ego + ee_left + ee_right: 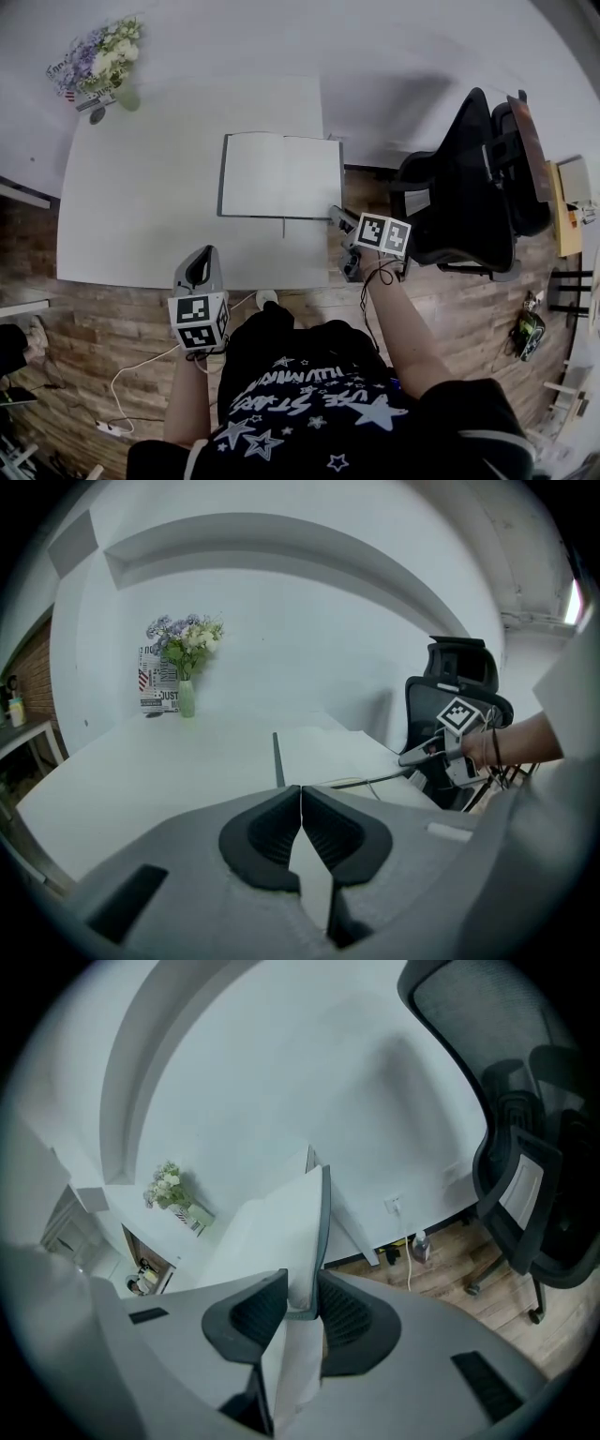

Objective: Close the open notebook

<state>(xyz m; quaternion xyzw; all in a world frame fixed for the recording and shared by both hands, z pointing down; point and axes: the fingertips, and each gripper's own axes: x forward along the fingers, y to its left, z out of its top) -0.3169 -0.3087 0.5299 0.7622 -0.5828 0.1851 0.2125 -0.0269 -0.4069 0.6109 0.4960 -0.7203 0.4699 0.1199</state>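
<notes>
The open notebook (281, 175) lies flat on the white table (141, 187), blank pages up, with a dark cover edge and a thin ribbon (284, 227) hanging off its near side. My right gripper (336, 214) is at the book's near right corner. In the right gripper view its pads (302, 1293) are shut on the edge of the right cover and pages (300, 1232). My left gripper (203, 255) hovers at the table's near edge, left of the book, its jaws (301, 789) closed together on nothing. From there the notebook (323, 752) and the right gripper (427, 755) show ahead.
A green vase of flowers (103, 61) stands at the table's far left corner. A black office chair (469, 187) stands close on the right of the table. A white cable (141, 370) runs over the wooden floor near the person's legs.
</notes>
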